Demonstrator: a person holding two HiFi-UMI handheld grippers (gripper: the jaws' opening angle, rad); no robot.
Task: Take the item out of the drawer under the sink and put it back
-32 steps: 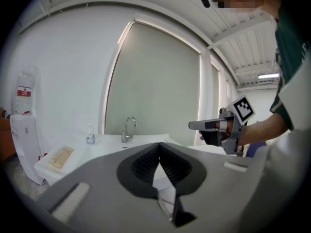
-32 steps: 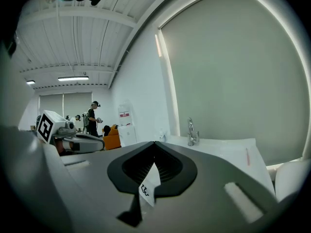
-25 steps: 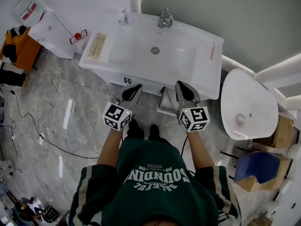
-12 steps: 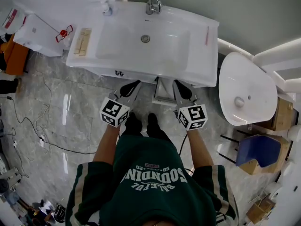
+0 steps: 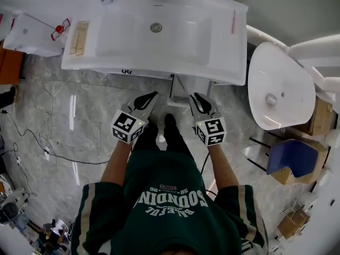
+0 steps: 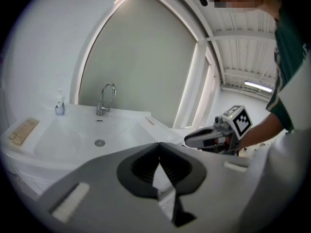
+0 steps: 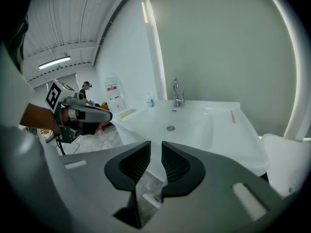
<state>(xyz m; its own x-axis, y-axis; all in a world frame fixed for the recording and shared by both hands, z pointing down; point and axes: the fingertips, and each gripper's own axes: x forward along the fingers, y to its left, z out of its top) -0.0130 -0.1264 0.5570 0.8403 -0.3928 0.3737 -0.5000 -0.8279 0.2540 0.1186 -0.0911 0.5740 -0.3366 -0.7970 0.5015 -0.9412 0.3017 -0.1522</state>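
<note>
Head view, centre of frame: the left gripper [image 5: 149,97] and right gripper [image 5: 197,98] are level before the sink [image 5: 234,62], and what looks like the white drawer [image 5: 188,91] juts out beneath it between their tips; the item is hidden. Only the gripper views show the jaws: left closed tip to tip on nothing, right slightly parted and empty.

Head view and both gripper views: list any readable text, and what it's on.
"SOUNDIN": large white print on the person's green sweatshirt, upside down in the head view.
Smaller print lines above and below it: too blurred to read.
Red mark on the white box: too small to read.
Marker cubes: square patterns only, no letters.
</note>
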